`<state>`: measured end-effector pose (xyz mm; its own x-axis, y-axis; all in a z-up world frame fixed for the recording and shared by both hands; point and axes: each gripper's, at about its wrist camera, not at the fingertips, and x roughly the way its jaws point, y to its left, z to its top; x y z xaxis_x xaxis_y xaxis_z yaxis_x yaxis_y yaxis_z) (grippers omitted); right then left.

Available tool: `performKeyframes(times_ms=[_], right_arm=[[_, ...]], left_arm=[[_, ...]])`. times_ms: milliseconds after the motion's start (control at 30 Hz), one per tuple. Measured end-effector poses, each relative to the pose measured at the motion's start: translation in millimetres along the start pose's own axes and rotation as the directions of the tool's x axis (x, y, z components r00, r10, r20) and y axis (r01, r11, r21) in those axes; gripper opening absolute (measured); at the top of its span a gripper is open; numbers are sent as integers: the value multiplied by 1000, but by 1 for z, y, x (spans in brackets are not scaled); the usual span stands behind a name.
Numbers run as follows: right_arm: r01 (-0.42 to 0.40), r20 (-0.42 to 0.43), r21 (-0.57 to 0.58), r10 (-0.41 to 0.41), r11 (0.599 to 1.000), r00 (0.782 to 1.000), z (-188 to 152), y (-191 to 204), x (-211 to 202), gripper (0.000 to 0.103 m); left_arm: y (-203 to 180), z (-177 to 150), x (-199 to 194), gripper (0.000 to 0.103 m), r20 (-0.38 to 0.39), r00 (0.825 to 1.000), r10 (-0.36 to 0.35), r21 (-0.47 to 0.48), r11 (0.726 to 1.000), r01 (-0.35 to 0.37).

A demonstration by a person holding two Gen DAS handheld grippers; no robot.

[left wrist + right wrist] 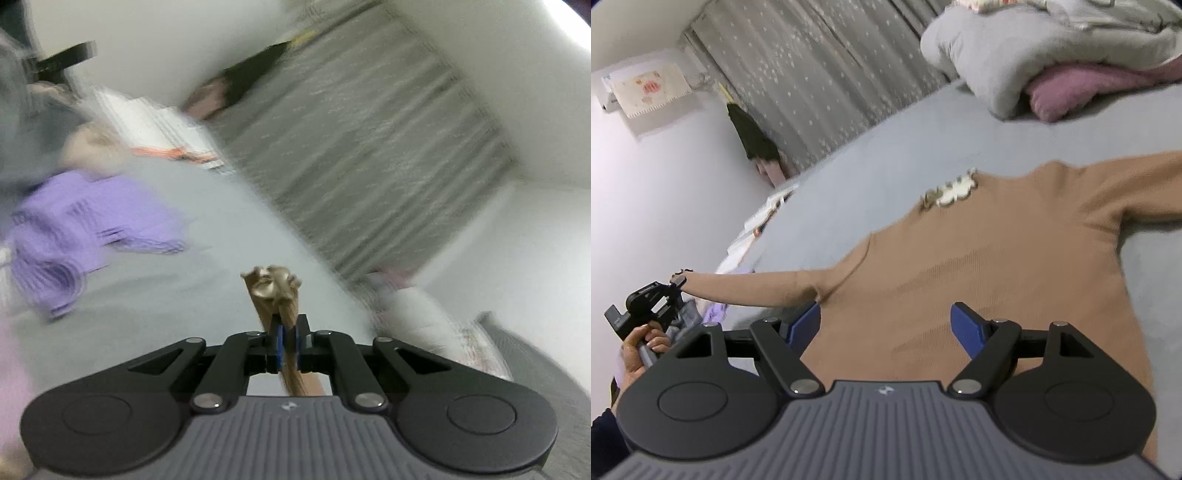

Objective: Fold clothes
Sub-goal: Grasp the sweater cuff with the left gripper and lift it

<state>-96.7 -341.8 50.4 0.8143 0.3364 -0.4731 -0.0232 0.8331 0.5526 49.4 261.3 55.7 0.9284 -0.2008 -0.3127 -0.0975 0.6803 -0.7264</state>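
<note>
A tan sweater (979,266) is spread flat on a grey bed sheet (886,155), its body lying near the right wrist camera and its collar, trimmed with a cream lace patch (951,192), pointing toward the far side. One sleeve is stretched out to the left, lifted off the sheet, and the other sleeve runs off to the right edge of the view.

The left sleeve's cuff (271,284) is pinched by the left gripper (287,345), whose blue pads (279,347) are clenched tight on the fabric; the bunched cuff end is seen sticking out past the fingertips. In the right wrist view the same gripper (677,282) is seen at the far left, held by a hand (642,347) at the end of the taut sleeve.

The right gripper (885,325) is held over the lower body of the sweater with its jaws spread wide and nothing between them; whether its fingertips touch the cloth cannot be told.

A purple garment (74,225) lies crumpled on the sheet at the left of the blurred left wrist view. A rolled grey quilt (1015,48) over a pink pillow (1071,92) is seen at the far right, and a patterned grey curtain (820,74) hangs behind the bed.
</note>
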Motion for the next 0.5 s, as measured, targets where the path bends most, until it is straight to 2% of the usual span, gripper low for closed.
performKeyframes(times_ms=[100,167,267,333,433,500], right_arm=[[-23,-31,-50,21,998,999,-1,13,10,79],[-34,-51,-138,27,990,998,-1,26,16,79],[-32,-64,-335,11,942,998,-1,48,28,79],[-11,-18,-455,3,890,1000,3,62,39,79],[-25,26,-498,44,867,999,28,89,70,79],[-85,-13,-535,93,840,996,49,120,107,79]], left_arm=[[17,-7,1,5,-58,995,78,-49,996,-80],[20,-11,1,5,-95,989,109,-59,992,-114],[24,-18,0,6,-151,976,154,-71,984,-166],[27,-22,0,6,-188,965,183,-78,977,-200],[31,-28,-1,6,-244,943,224,-86,964,-252],[33,-32,-1,6,-281,926,251,-90,954,-286]])
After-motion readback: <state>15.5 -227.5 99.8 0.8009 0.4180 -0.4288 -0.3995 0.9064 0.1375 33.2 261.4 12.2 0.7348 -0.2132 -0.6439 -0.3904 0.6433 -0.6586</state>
